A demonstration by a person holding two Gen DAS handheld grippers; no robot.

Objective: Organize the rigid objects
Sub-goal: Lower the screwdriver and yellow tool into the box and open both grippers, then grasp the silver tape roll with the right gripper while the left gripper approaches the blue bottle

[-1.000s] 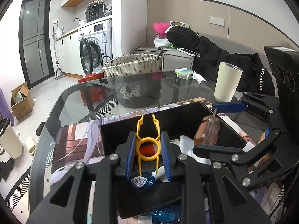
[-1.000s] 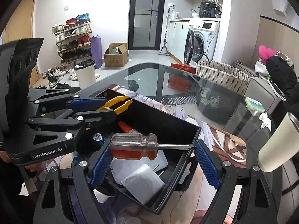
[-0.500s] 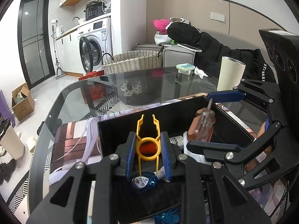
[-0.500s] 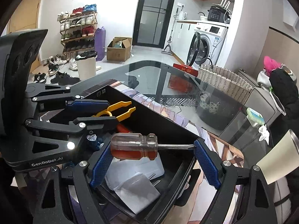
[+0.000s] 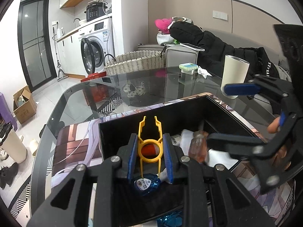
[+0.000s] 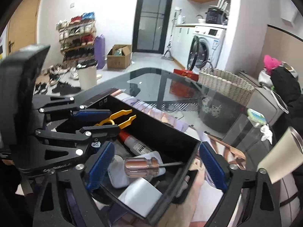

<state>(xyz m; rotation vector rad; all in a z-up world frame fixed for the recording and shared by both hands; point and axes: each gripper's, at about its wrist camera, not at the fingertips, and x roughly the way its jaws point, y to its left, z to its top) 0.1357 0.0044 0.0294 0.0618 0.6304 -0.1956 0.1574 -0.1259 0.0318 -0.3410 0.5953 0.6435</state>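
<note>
My left gripper (image 5: 150,139) is shut on a yellow plastic puller (image 5: 141,128), held over the open black box (image 5: 180,113); its two prongs point forward. My right gripper (image 6: 156,147) hangs over the box's right end, its jaws opening wide with nothing pressed between the pads. Below them, inside the box, an amber-handled screwdriver (image 6: 142,167) lies loose on white cases (image 6: 121,176), also visible as the screwdriver (image 5: 197,149) in the left wrist view. A red-capped glue tube (image 6: 136,145) and a blue wrapped item (image 5: 145,183) are in the box too.
The box stands on a patterned mat (image 5: 75,141) on a dark glass table (image 5: 113,94). A cream tumbler (image 5: 234,73) and a small green-lidded box (image 5: 187,67) stand at the far right. A wicker basket (image 5: 136,62) sits beyond the table.
The right jaws have spread wider and the screwdriver, held between them before, has dropped into the box onto the white cases. The left gripper keeps still with the yellow puller.
</note>
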